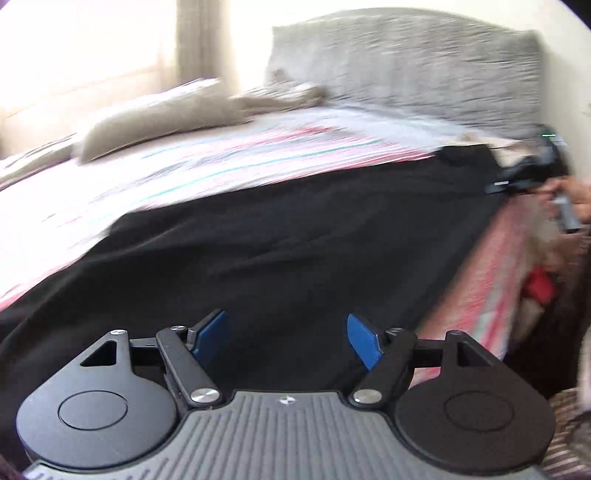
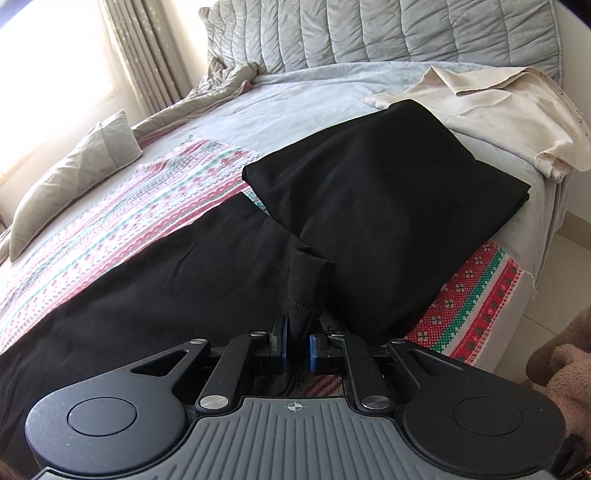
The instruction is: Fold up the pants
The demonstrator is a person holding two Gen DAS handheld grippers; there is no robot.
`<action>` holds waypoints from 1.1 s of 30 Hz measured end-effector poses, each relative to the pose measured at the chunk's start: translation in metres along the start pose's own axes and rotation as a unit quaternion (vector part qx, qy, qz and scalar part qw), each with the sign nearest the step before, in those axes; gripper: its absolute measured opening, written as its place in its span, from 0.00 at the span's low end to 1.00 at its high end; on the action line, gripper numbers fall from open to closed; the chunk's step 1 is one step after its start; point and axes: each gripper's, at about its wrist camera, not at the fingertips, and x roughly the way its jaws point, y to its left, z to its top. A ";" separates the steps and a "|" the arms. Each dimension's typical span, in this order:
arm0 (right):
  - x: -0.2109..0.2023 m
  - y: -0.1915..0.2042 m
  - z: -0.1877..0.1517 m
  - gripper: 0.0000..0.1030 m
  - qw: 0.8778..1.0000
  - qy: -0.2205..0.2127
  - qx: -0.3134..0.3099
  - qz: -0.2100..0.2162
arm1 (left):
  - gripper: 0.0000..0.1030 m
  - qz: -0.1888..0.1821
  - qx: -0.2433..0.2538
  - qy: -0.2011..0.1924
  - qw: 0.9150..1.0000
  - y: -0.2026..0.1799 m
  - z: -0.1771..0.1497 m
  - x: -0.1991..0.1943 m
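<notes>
Black pants (image 2: 369,214) lie spread on the bed over a red, white and green patterned blanket (image 2: 147,206). In the right wrist view my right gripper (image 2: 298,349) is shut on a bunched edge of the pants near the bed's front edge, with one folded part lying ahead to the right. In the left wrist view, which is motion-blurred, my left gripper (image 1: 288,339) is open and empty, just above the black pants (image 1: 295,236). The right gripper (image 1: 517,177) shows far right at the pants' edge.
A grey quilted headboard (image 2: 388,33) stands at the back. A grey pillow (image 2: 74,173) lies at the left by the curtained window. A cream cloth (image 2: 498,110) lies at the back right. A brown plush toy (image 2: 565,365) sits beside the bed's right edge.
</notes>
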 end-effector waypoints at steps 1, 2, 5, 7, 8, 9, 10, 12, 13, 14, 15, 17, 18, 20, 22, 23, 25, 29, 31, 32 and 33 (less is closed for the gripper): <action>0.000 0.000 0.000 0.13 1.000 0.000 0.000 0.000 | 0.82 0.014 -0.009 0.013 1.000 0.009 -0.006 0.000; 0.001 0.001 0.000 0.13 1.000 0.000 -0.002 -0.001 | 0.82 0.020 -0.020 0.042 0.999 0.017 -0.014 0.003; 0.002 0.001 -0.002 0.16 1.000 0.001 -0.001 0.002 | 0.82 -0.033 -0.042 0.055 0.997 0.029 -0.030 -0.012; 0.003 0.001 -0.002 0.17 1.000 0.001 0.001 0.004 | 0.82 -0.061 -0.038 0.060 0.996 0.027 -0.036 -0.022; 0.003 0.000 -0.002 0.18 1.000 0.001 0.004 0.006 | 0.82 -0.062 -0.024 0.060 0.996 0.023 -0.039 -0.026; 0.003 0.000 -0.002 0.19 1.000 0.001 0.009 0.008 | 0.82 -0.060 -0.016 0.058 0.996 0.021 -0.040 -0.029; 0.004 0.000 -0.001 0.21 1.000 0.001 0.012 0.009 | 0.82 -0.059 -0.018 0.056 0.997 0.020 -0.040 -0.030; 0.003 0.002 -0.001 0.20 1.000 0.000 0.012 0.006 | 0.85 -0.053 -0.036 0.045 0.997 0.020 -0.036 -0.031; 0.002 0.004 0.000 0.19 1.000 -0.001 0.008 0.004 | 0.86 -0.049 -0.046 0.037 0.997 0.018 -0.034 -0.031; 0.000 0.007 0.001 0.17 1.000 -0.002 0.002 0.004 | 0.89 -0.041 -0.058 0.026 0.997 0.018 -0.032 -0.032; -0.003 0.009 0.002 0.16 1.000 -0.006 -0.007 0.004 | 0.91 -0.037 -0.071 0.014 0.997 0.017 -0.027 -0.032; -0.010 0.016 0.005 0.10 0.999 -0.024 -0.030 0.009 | 0.97 -0.035 -0.105 -0.007 0.994 0.017 -0.017 -0.029; -0.014 0.019 0.006 0.09 0.999 -0.032 -0.040 0.014 | 0.98 -0.035 -0.123 -0.014 0.992 0.019 -0.011 -0.027; -0.020 0.027 0.008 0.08 0.997 -0.047 -0.060 0.021 | 1.00 -0.040 -0.160 -0.025 0.986 0.013 0.001 -0.016; -0.024 0.036 0.009 0.08 0.995 -0.059 -0.077 0.029 | 1.00 -0.050 -0.191 -0.027 0.980 0.011 0.009 -0.008; -0.027 0.041 0.009 0.08 0.994 -0.065 -0.084 0.033 | 1.00 -0.055 -0.204 -0.026 0.977 0.012 0.017 -0.002; -0.032 0.053 0.010 0.08 0.991 -0.076 -0.101 0.046 | 1.00 -0.064 -0.224 -0.024 0.972 0.008 0.023 0.007; -0.041 0.085 0.007 0.08 0.981 -0.091 -0.155 0.079 | 0.99 -0.088 -0.257 -0.014 0.962 -0.002 0.034 0.028; -0.043 0.105 0.001 0.08 0.973 -0.092 -0.192 0.095 | 0.99 -0.101 -0.278 -0.009 0.955 -0.004 0.036 0.036; -0.043 0.117 -0.002 0.08 0.968 -0.091 -0.211 0.103 | 0.98 -0.106 -0.289 -0.007 0.951 -0.005 0.037 0.041; -0.043 0.128 -0.007 0.08 0.962 -0.088 -0.231 0.113 | 0.95 -0.107 -0.301 -0.008 0.948 -0.005 0.039 0.045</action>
